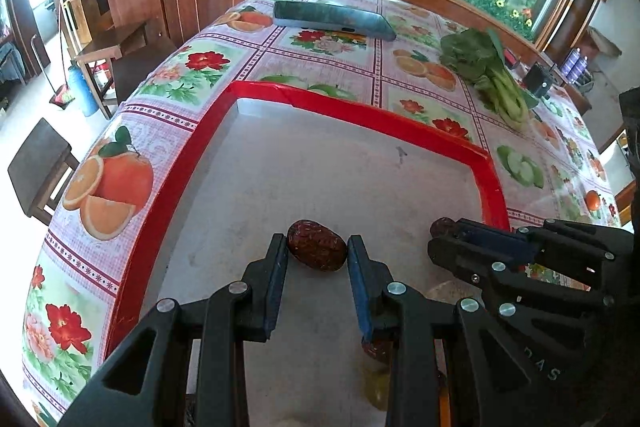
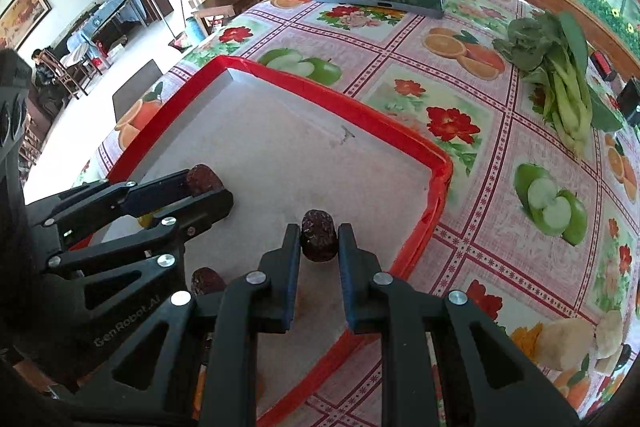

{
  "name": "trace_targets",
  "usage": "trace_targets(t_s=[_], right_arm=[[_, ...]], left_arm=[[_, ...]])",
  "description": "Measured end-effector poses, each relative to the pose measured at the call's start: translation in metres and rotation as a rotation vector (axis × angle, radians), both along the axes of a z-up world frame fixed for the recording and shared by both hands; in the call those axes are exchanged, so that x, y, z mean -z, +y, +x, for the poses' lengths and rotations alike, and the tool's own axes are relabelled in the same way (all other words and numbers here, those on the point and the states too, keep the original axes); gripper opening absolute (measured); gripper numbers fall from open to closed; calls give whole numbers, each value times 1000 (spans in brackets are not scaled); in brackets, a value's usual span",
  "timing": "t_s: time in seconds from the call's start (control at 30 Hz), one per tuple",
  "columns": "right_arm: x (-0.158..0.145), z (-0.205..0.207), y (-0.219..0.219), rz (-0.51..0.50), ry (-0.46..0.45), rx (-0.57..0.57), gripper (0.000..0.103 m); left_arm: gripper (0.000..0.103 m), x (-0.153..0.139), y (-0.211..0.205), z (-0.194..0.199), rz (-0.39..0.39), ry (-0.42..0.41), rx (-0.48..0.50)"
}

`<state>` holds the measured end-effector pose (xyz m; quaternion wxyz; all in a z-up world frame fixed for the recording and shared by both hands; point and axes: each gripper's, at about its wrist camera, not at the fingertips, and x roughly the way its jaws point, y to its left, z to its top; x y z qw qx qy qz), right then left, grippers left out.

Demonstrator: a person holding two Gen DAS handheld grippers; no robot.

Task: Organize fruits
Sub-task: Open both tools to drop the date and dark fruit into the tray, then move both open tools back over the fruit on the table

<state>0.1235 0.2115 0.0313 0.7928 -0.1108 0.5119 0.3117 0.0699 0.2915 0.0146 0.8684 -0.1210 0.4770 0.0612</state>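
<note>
In the left wrist view my left gripper (image 1: 317, 247) is shut on a wrinkled dark red date (image 1: 316, 245), low over the grey floor of the red-rimmed tray (image 1: 360, 113). The right wrist view has my right gripper (image 2: 319, 237) shut on a second red date (image 2: 319, 233) near the tray's (image 2: 400, 129) right rim. Each gripper shows in the other's view: the right gripper (image 1: 440, 239) with its date (image 1: 441, 226), and the left gripper (image 2: 208, 187) with its date (image 2: 203, 178). A third date (image 2: 206, 281) lies on the tray under the left gripper.
The tray sits on a table with a flower-and-fruit printed cloth (image 1: 192, 67). A dark phone (image 1: 332, 19) lies at the far end. A bunch of bok choy (image 2: 560, 83) lies to the right, with a small black object (image 1: 538, 81) beyond it. Stools stand on the floor to the left.
</note>
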Motion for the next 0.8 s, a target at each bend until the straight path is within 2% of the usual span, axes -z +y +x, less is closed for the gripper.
trace_targets(t_s=[0.13,0.2,0.37,0.5,0.7,0.8], right_arm=[[0,0,-2,-2,5,7,25],[-1,-1,-4,-3,6,14,29],[-7,-8,-8,6,4,23,32],[-14,-16,-12,7,-7,33,45],[-26,-34,-22,22,-21,29,47],[-30,-43,-31,11,-34,39,56]], left_arm=[[47,-1,1,-2,9,4,-21],[49,-2,0,-4,15,-1,-26],[59,-8,1,-11,32,-6,-53],[60,-11,3,-20,30,-10,-70],[65,-20,-3,-32,54,-38,-84],[65,-24,-10,-38,73,-46,-76]])
